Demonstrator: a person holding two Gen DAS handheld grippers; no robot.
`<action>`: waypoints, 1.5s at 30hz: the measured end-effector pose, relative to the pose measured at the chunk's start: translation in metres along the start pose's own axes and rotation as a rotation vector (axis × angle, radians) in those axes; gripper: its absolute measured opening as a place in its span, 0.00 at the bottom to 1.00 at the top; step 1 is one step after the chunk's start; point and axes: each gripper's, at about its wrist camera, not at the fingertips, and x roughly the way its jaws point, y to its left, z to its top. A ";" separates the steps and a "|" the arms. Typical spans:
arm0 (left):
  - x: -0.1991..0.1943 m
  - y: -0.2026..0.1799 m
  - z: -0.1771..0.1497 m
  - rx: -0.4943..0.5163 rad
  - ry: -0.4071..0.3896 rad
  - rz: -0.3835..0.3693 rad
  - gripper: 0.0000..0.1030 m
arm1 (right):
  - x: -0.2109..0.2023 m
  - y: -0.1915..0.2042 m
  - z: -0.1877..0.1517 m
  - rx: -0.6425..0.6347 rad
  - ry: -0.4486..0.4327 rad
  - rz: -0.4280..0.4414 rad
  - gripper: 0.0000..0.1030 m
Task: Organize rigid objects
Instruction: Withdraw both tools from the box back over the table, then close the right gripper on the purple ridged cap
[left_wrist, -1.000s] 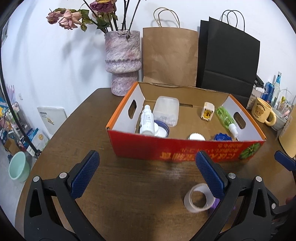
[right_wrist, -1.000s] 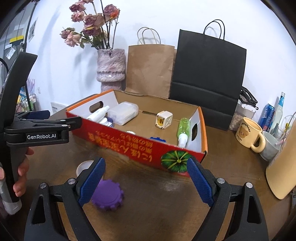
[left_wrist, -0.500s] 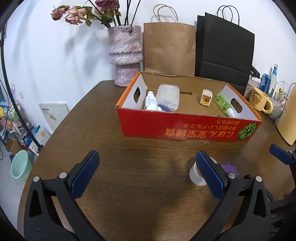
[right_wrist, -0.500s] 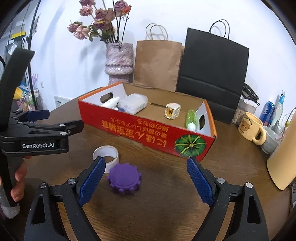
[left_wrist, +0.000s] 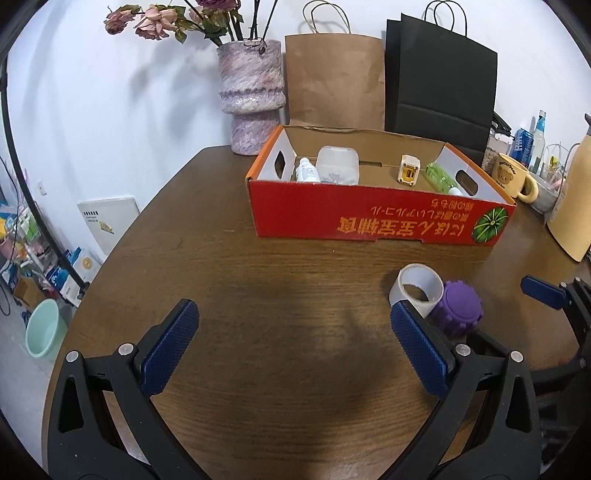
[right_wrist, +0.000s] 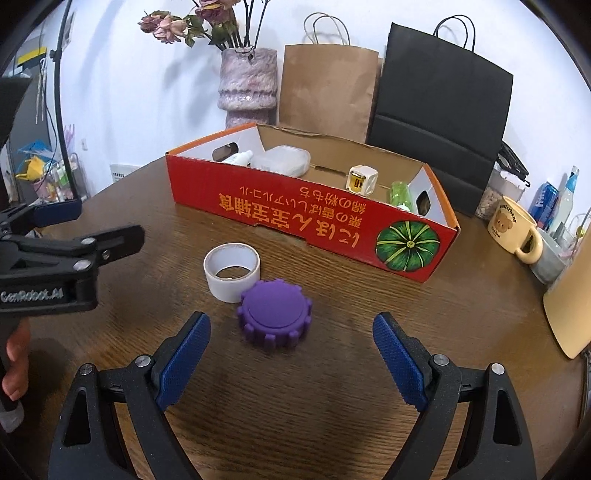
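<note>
Purple gear (right_wrist: 275, 312) sits just ahead of the right gripper (right_wrist: 291, 354), whose fingers spread wide and empty; straddle it squarely, avoiding the touching tape roll (right_wrist: 232, 271).

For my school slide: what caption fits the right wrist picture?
Open right gripper facing a purple cap beside a tape roll.
</note>
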 end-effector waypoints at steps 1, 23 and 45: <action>-0.001 0.001 -0.001 -0.001 0.001 -0.001 1.00 | 0.002 -0.001 0.000 0.003 0.014 -0.001 0.90; 0.002 0.007 -0.002 -0.018 0.020 -0.025 1.00 | 0.047 0.000 0.011 0.046 0.165 0.049 0.71; 0.014 -0.001 -0.003 -0.017 0.043 -0.036 1.00 | 0.013 -0.015 0.019 0.071 0.019 0.026 0.54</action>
